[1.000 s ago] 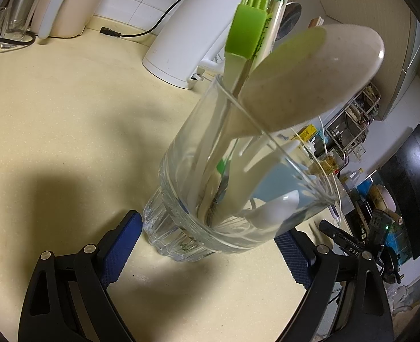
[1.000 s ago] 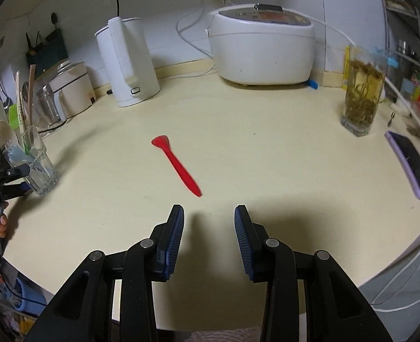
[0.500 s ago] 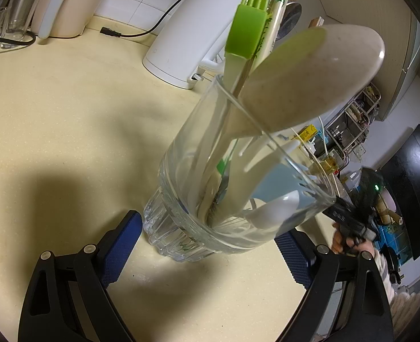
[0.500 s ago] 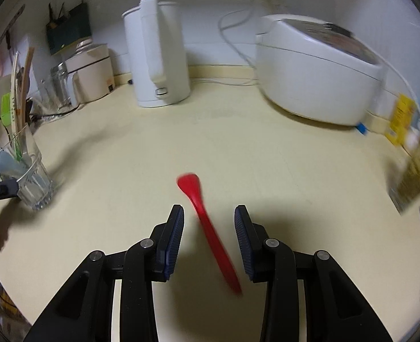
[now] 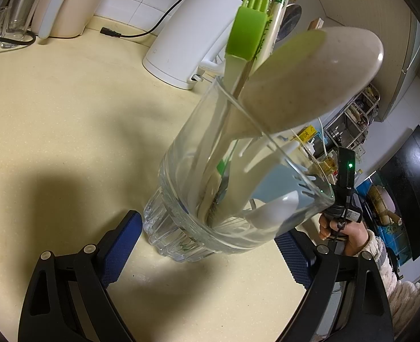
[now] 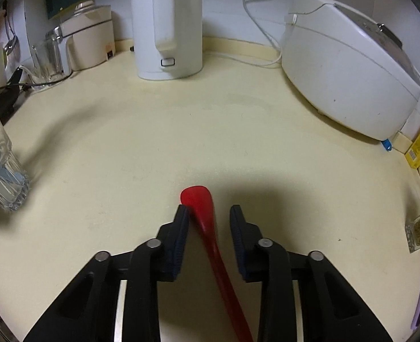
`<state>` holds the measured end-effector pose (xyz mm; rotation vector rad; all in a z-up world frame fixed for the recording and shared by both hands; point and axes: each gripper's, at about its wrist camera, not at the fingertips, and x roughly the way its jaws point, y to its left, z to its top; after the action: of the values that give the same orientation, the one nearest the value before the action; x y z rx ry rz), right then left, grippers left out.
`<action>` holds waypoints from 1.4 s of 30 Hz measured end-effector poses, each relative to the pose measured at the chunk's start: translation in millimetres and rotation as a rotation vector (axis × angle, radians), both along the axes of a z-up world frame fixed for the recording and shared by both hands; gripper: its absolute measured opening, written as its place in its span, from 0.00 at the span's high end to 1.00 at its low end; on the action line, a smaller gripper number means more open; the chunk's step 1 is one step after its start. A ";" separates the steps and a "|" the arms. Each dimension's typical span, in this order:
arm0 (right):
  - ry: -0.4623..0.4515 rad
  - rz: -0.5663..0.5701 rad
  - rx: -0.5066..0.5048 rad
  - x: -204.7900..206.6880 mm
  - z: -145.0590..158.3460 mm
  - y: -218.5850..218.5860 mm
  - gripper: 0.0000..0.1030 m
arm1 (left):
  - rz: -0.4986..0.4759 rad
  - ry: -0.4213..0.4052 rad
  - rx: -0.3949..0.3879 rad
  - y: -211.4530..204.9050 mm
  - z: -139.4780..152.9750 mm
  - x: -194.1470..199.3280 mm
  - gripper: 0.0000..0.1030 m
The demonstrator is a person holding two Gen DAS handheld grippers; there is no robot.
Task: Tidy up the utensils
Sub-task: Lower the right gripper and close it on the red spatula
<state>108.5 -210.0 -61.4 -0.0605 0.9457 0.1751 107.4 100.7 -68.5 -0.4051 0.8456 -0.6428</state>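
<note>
Only the right wrist view shows the red spatula (image 6: pixel 207 222) between closing fingers (image 6: pixel 181 228).

Home kitchen; kettle (image 6: pixel 168 25), rice cooker (image 6: pixel 349 65) on counter (image 6: pixel 210 131)

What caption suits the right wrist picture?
Right gripper closing around a red spatula lying on the cream countertop.

Glass (image 5: pixel 210 199) of utensils (image 5: pixel 309 91) on the counter (image 6: pixel 153 142) at far left, kettle (image 6: pixel 167 22) behind centre, rice cooker (image 6: pixel 346 65) at right, spatula (image 6: pixel 207 222) lying on the counter between the right tongs (image 6: pixel 208 216), closing around it
</note>
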 end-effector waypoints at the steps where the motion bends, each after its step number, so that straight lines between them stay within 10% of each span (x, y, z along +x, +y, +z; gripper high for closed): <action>1: -0.002 0.001 0.004 0.6 0.2 0.4 0.76 | 0.000 0.000 0.000 -0.2 0.2 0.0 0.09; 42: -0.008 0.128 0.017 -16.6 1.8 47.8 0.83 | 0.000 -0.001 -0.002 0.0 0.1 0.3 0.09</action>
<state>92.0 -162.2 -59.6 -0.1057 0.9324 0.3009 107.7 100.6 -68.4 -0.4070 0.8444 -0.6440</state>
